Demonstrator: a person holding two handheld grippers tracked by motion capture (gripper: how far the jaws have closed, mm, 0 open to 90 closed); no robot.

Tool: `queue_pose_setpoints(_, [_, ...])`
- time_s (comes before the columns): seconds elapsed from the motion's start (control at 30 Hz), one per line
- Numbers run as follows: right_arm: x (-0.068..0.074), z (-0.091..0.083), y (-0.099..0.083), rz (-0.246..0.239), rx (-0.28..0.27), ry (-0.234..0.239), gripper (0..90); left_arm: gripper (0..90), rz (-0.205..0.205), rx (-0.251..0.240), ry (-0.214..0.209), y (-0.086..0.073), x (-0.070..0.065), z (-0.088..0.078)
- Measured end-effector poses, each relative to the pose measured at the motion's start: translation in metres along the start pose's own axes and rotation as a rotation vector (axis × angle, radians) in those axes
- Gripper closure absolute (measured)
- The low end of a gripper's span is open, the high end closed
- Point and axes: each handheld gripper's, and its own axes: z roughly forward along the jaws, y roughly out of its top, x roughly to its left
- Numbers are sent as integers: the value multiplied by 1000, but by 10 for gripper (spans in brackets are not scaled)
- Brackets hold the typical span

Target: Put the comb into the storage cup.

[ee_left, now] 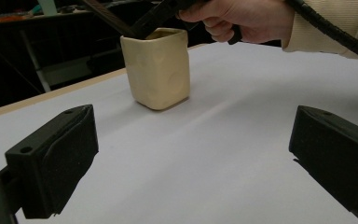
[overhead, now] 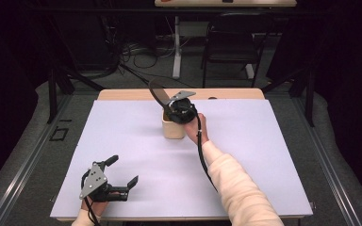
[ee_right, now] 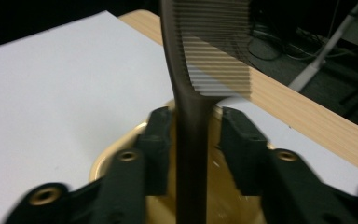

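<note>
A cream square cup [overhead: 173, 128] [ee_left: 161, 67] stands on the white mat, toward the far middle of the table. A dark comb [overhead: 156, 92] [ee_right: 209, 46] stands in it, handle down and teeth up, leaning left. My right gripper [overhead: 173, 115] [ee_right: 193, 135] points down into the cup's mouth [ee_right: 116, 151]. Its jaws stand on either side of the comb's handle with a small gap on each side, so it is open. My left gripper [overhead: 123, 170] [ee_left: 193, 158] rests open near the front left corner of the mat, with nothing between its jaws.
The white mat [overhead: 245, 155] covers most of the wooden table [overhead: 122, 94]. Beyond the table's far edge are a dark chair [overhead: 233, 42], a table leg and cables on the floor. A cable trails from the right gripper along the sleeve.
</note>
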Motion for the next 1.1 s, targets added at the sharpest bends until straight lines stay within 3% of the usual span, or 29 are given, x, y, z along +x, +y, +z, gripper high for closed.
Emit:
queue_pose_setpoints(0.07, [1,-4,2,-5,28,10,492,11,2,2,-1,0,0,0])
queue_pose_setpoints(0.2, [0,-10,3,14,43,24,425,11,2,1,0,0,0,0])
queue_pose_setpoints(0.3, [-4,-15,2,33,61,69,347,11,2,3,1,0,0,0])
queue_pose_setpoints(0.7, [-8,-33,4,43,64,168,160,11,1,6,5,0,-1,-1])
queue_pose_setpoints(1.1, [-11,-53,0,22,89,211,54,11,2,12,9,0,-1,-1])
